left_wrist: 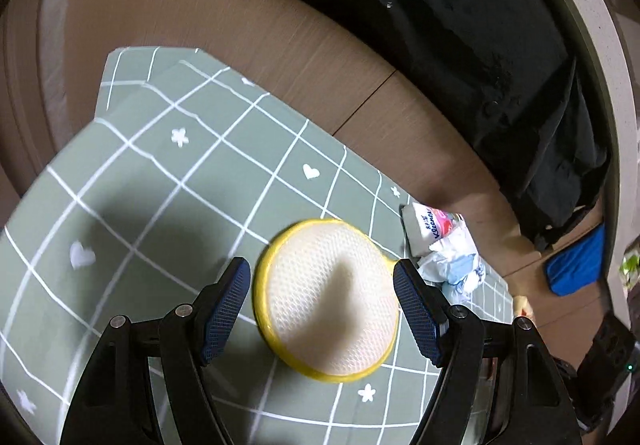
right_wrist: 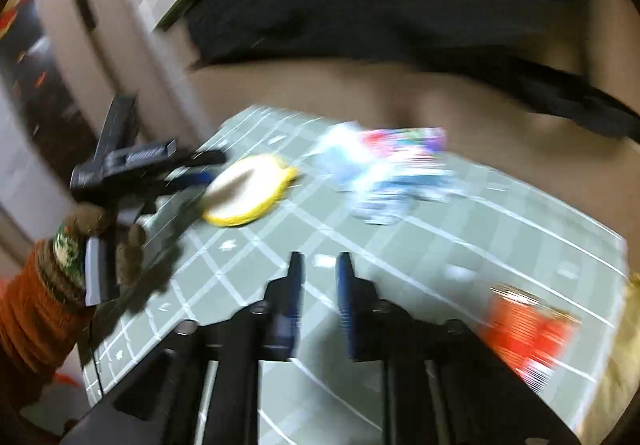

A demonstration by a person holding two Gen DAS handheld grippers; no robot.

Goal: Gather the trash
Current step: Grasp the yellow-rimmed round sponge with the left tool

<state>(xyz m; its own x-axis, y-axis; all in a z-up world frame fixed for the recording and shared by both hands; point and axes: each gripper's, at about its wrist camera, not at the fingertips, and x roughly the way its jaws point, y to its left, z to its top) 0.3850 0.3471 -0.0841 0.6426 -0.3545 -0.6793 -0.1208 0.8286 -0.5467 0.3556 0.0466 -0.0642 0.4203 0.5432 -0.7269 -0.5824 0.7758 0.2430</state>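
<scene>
A round yellow-rimmed disc with a white mesh face (left_wrist: pixel 328 297) lies on the green checked tablecloth (left_wrist: pixel 168 181). My left gripper (left_wrist: pixel 324 305) is open, its blue pads (left_wrist: pixel 230 301) standing either side of the disc without pressing it. Crumpled wrappers and a white packet (left_wrist: pixel 440 241) lie just right of the disc. The blurred right wrist view shows my right gripper (right_wrist: pixel 321 281) shut, with nothing between its fingers, low over the cloth (right_wrist: pixel 440 245). Beyond it are the disc (right_wrist: pixel 250 197), the wrappers (right_wrist: pixel 392 173), and my left gripper (right_wrist: pixel 206 167) in a gloved hand.
An orange-red packet (right_wrist: pixel 528 329) lies on the cloth at the right, near my right gripper. A black garment (left_wrist: pixel 480 45) lies on the brown surface beyond the cloth. A blue object (left_wrist: pixel 576 265) sits at the far right. An orange sleeve (right_wrist: pixel 28 325) fills the left.
</scene>
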